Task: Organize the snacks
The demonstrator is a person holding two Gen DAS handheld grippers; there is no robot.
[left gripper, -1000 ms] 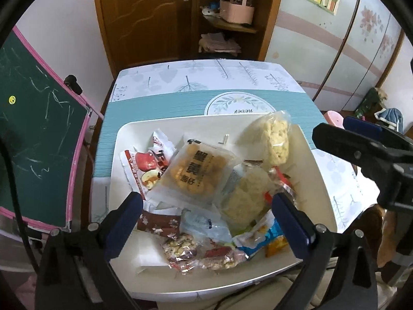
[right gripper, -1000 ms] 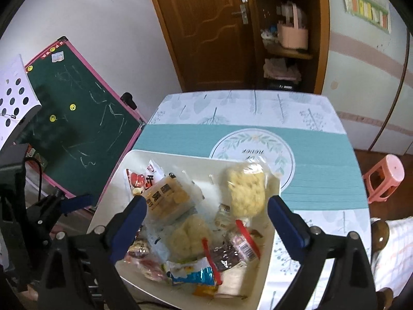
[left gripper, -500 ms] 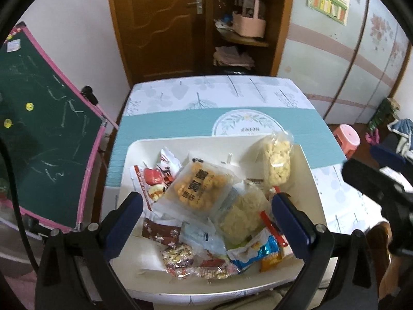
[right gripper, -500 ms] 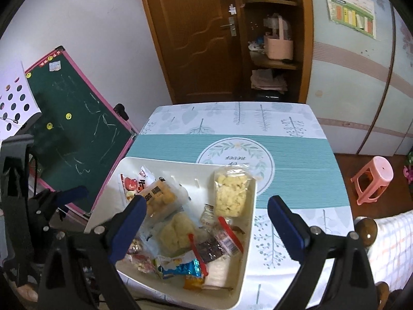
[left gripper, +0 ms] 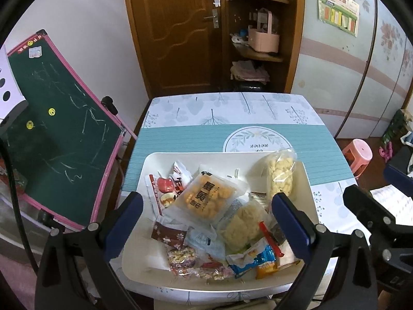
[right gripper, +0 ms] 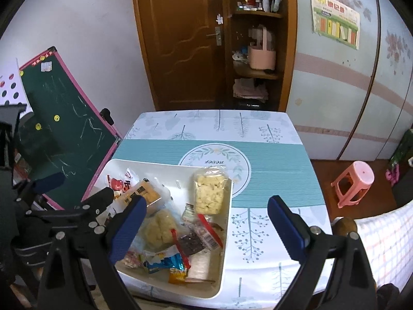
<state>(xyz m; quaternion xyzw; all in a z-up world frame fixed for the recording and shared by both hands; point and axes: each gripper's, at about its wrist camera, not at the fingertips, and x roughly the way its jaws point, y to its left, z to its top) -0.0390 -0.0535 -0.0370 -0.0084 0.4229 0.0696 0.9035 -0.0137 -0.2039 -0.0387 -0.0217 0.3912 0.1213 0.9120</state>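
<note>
Left wrist view looks down on a white tray point(left gripper: 307, 180) full of snacks point(left gripper: 206, 200) at the near end of the worktop point(left gripper: 180, 137). The left gripper point(left gripper: 206, 218) hangs above the tray, its fingers point(left gripper: 124, 218) spread wide and holding nothing. From the right wrist view, the right gripper point(right gripper: 206, 222) hovers over the tray's right edge, fingers point(right gripper: 286, 223) likewise apart and empty. A clear bag of yellow puffs point(right gripper: 209, 195) lies in the tray's far right corner.
</note>
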